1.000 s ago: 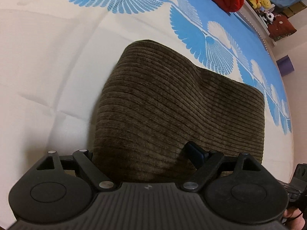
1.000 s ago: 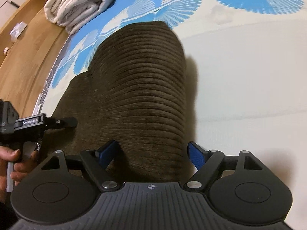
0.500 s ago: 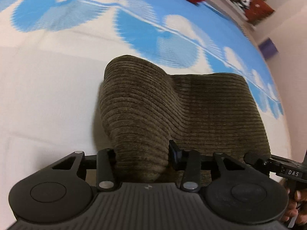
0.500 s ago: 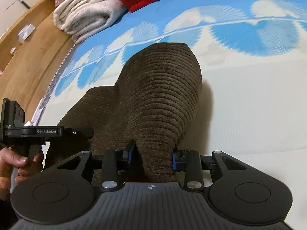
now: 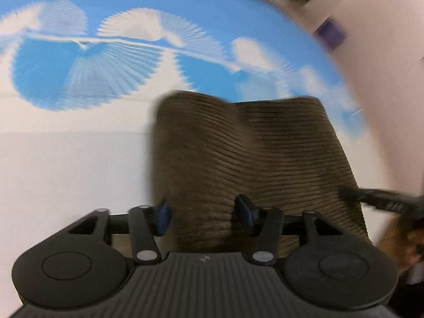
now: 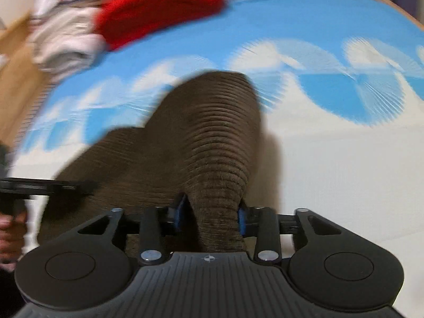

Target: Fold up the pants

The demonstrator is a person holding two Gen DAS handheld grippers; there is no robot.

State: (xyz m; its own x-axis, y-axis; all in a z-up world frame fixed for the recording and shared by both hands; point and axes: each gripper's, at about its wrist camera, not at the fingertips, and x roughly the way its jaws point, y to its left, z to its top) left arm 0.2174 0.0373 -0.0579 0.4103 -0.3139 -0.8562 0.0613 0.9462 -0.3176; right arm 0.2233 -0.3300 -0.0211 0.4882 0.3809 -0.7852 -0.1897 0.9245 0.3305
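Brown corduroy pants (image 5: 246,153) lie folded on a bed with a blue and white fan-patterned cover (image 5: 79,79). My left gripper (image 5: 204,212) is shut on the near left corner of the pants and holds it raised. My right gripper (image 6: 212,214) is shut on the near right corner of the pants (image 6: 217,153), bunched between the blue pads. Each gripper shows at the edge of the other's view: the right one in the left wrist view (image 5: 381,201), the left one in the right wrist view (image 6: 47,185). Both views are motion-blurred.
A red folded garment (image 6: 159,8) and a stack of white bedding (image 6: 61,42) sit at the far end of the bed. A wooden floor (image 6: 16,79) runs along the left side. A pale wall (image 5: 384,53) is beyond the bed's right edge.
Both grippers closed on the near edge of the pants, then lifted it and carried it forward. The cloth now reaches less far across the bed.
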